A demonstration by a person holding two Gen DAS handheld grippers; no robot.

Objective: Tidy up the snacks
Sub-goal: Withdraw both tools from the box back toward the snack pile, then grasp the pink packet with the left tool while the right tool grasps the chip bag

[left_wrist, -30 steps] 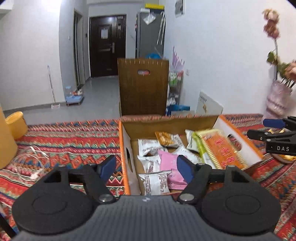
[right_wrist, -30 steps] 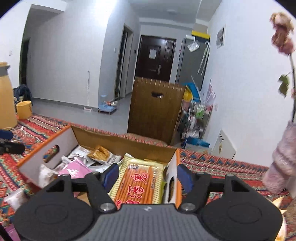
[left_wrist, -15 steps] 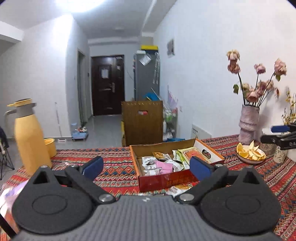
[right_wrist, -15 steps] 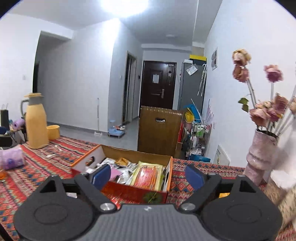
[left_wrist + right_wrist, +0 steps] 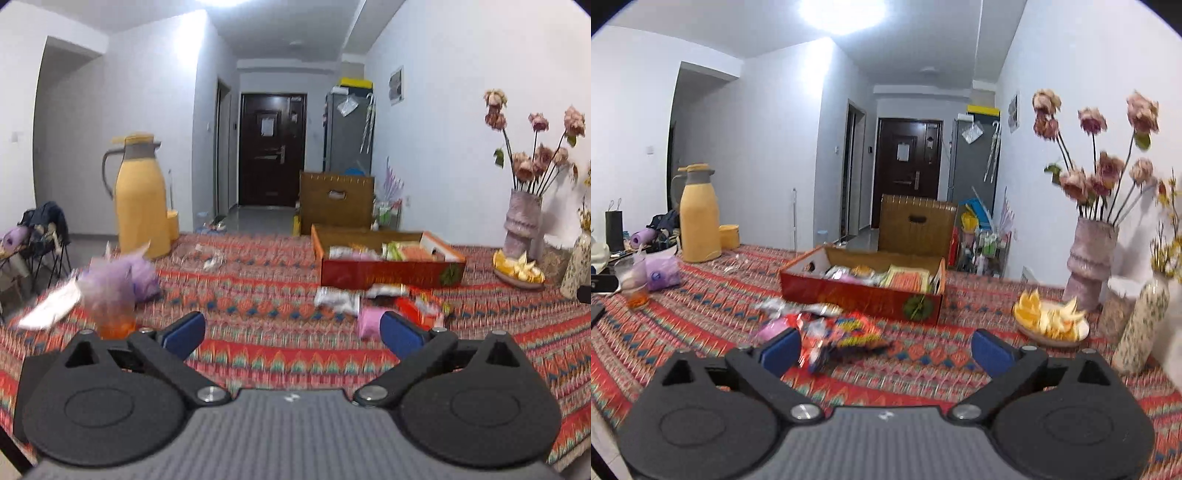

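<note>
Left gripper (image 5: 291, 330) is standing released over the near edge of the table (image 5: 258, 295), fingers spread wide, nothing between them but patterned cloth. Right gripper (image 5: 886, 349) is opening, jaws already wide; the near end of the multicoloured snack bag (image 5: 846, 338) is showing in the gap by the left finger, with no pad pressing on it.

The snack box (image 5: 388, 271) is sitting toward the far edge of the table, right of its middle, open at the top. Packets are lying inside it, among them an orange-striped pack (image 5: 910, 280) against the right wall of the box.

Loose snacks are lying on the cloth in front of the box's near wall: a white packet (image 5: 338, 299), a pink packet (image 5: 369, 325) just beside it toward the near edge, a red packet (image 5: 417, 310) to the right. Blur is preventing any reading of labels.

Other items are occupying the table as follows. A yellow thermos jug (image 5: 140, 199) is standing upright near the far left corner. A purple bag (image 5: 122, 277) and a cup (image 5: 112, 314) holding something orange are sitting along the left edge. A plate of orange peel (image 5: 1051, 321) is resting near the right edge, just in front of a pink vase (image 5: 1089, 258) of dried flowers. A speckled vase (image 5: 1141, 317) is standing upright by the right edge.
</note>
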